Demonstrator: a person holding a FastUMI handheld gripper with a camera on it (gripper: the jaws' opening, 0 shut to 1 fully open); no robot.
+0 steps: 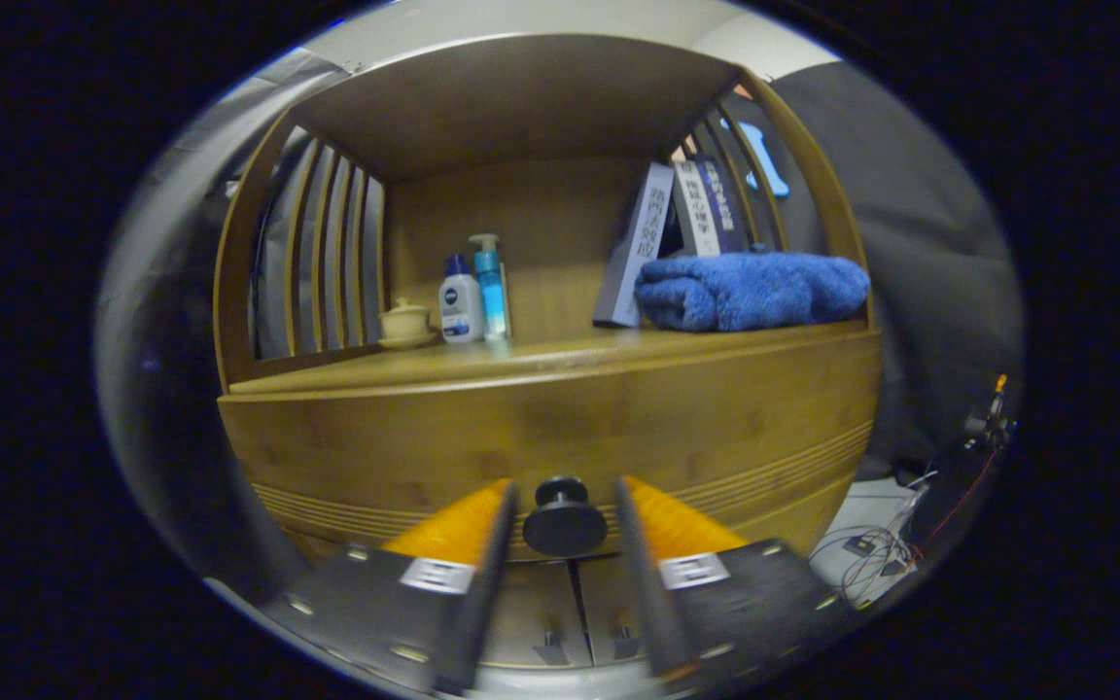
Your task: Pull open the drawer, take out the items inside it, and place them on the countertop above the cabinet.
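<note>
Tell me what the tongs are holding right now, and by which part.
Nothing is held yet. The tongs are open, with the drawer knob sitting between the two fingers; a gap shows on each side of the knob, so neither finger presses on it.

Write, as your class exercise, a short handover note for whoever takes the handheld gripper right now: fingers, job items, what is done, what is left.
Gripper: fingers open, one on each side of the round drawer knob, gaps visible, not yet clamped.
Drawer: closed; contents hidden.
Countertop above it already carries a lidded cup, two bottles, leaning books and a folded blue towel; free space sits in the middle.
Done: fingers lined up on the knob.
Left: close on the knob, pull the drawer open, lift out the items, set them on the countertop.
</note>
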